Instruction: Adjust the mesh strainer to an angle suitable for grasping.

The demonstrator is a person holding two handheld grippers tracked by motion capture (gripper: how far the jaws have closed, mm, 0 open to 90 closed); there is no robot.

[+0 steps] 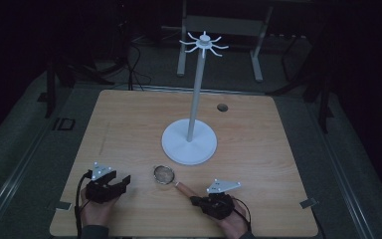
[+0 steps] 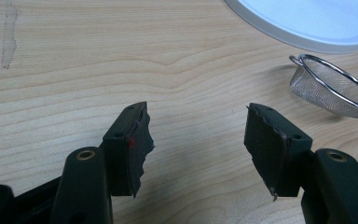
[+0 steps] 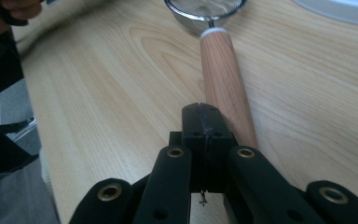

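Observation:
A small mesh strainer (image 1: 164, 174) with a wooden handle (image 1: 183, 188) lies on the table in front of a white hook stand (image 1: 189, 142). My left gripper (image 1: 121, 180) rests left of the strainer, open with nothing between its jaws (image 2: 198, 140); the strainer bowl (image 2: 328, 88) sits ahead to its right. My right gripper (image 1: 195, 200) is at the end of the handle. Its jaws are shut together (image 3: 205, 116), and the handle (image 3: 221, 74) runs alongside and under them toward the strainer bowl (image 3: 205, 9), not between them.
The stand's pole (image 1: 195, 99) rises to a ring of hooks (image 1: 204, 44) at the table's middle; its white base (image 2: 307, 23) is close behind the strainer. A dark hole (image 1: 222, 107) sits at the far right. Tape pieces (image 1: 62, 205) mark the near corners.

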